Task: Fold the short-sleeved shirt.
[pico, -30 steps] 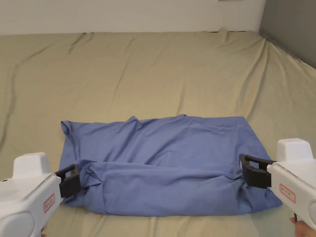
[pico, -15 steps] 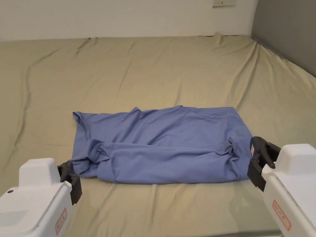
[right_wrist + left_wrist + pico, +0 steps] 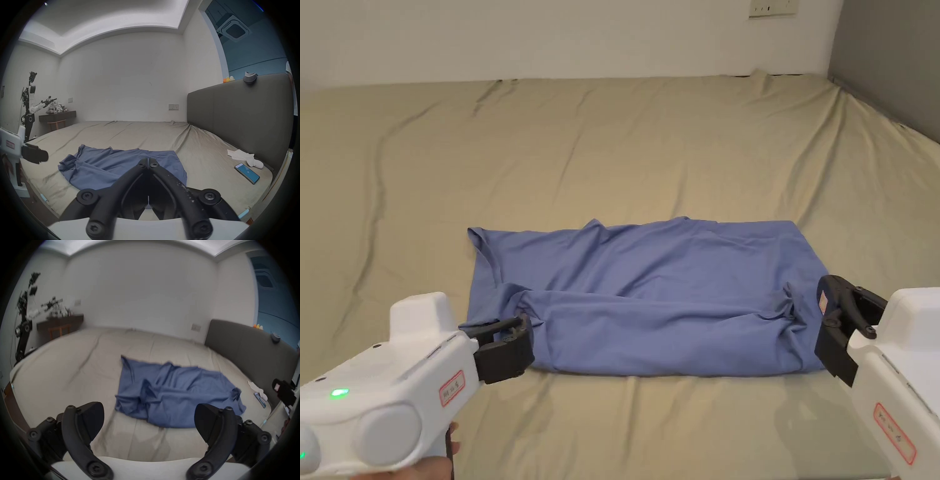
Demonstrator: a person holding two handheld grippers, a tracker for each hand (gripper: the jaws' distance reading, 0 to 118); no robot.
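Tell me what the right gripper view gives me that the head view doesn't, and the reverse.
Right gripper view adds a phone and a white cloth lying on the bed near the headboard, plus the right gripper end-on, jaws met with nothing between. Head view adds a bit of the hand under the left gripper. Both share the partly folded blue shirt on the tan sheet.

The red-bordered gripper stickers are too small to read.
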